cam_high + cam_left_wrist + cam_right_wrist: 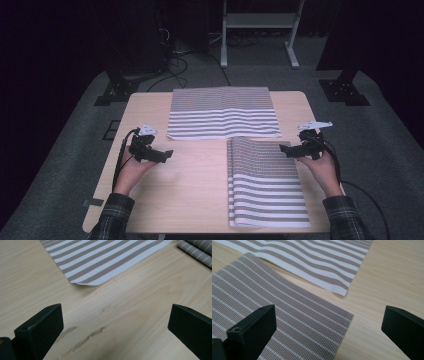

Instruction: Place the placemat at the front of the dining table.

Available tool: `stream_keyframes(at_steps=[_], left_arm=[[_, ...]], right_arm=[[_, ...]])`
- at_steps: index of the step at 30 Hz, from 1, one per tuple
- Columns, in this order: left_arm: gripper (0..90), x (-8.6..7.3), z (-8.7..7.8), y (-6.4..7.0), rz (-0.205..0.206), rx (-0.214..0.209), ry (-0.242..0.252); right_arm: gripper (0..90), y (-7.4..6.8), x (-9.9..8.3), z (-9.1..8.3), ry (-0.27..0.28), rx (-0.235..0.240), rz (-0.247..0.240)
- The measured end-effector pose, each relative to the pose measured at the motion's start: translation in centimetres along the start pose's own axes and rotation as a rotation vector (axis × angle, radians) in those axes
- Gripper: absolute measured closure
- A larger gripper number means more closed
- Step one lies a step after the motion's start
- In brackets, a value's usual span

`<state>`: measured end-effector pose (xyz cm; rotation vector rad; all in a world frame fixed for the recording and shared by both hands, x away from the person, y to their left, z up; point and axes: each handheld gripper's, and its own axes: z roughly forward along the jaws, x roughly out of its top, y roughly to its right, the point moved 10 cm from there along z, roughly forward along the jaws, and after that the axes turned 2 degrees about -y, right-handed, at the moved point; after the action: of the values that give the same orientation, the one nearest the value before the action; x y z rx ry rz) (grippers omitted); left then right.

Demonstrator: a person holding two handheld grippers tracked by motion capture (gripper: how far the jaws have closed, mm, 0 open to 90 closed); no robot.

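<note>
Two striped woven placemats lie on the wooden table (195, 185). One placemat (222, 112) lies flat across the far middle. A stack of placemats (265, 182) lies lengthwise at the near right. My left gripper (162, 155) hovers open over bare wood left of the stack; its view shows the far placemat's corner (100, 262) ahead. My right gripper (286, 148) is open at the stack's far right corner, its jaws either side of that corner (312, 322), with the far placemat (317, 260) beyond.
The table stands on grey carpet (390, 150). Black stand bases (345, 92) sit beyond the far corners, with a white frame (257, 25) and cables farther back. Bare wood spreads over the near left of the table.
</note>
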<state>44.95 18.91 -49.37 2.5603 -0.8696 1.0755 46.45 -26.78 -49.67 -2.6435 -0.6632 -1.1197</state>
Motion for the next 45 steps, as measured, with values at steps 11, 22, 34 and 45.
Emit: stream_keyframes(at_steps=[11,22,34,45], left_arm=[[0.0,-2.4,-4.1,2.6,0.018,-0.02,0.065],[0.0,-7.1,-4.7,4.3,0.044,-0.011,0.01],[0.0,-10.5,-4.7,5.1,0.049,-0.016,-0.033],[0.0,-12.4,-4.4,5.8,0.087,-0.033,-0.075]], right_arm=[[0.0,-2.1,-1.7,-2.9,0.054,0.049,-0.02],[0.0,-1.9,-5.0,-4.7,0.091,0.037,-0.038],[0.0,-1.0,-10.0,-6.3,0.056,0.024,-0.006],[0.0,0.2,-13.3,-6.8,-0.008,-0.007,0.004]])
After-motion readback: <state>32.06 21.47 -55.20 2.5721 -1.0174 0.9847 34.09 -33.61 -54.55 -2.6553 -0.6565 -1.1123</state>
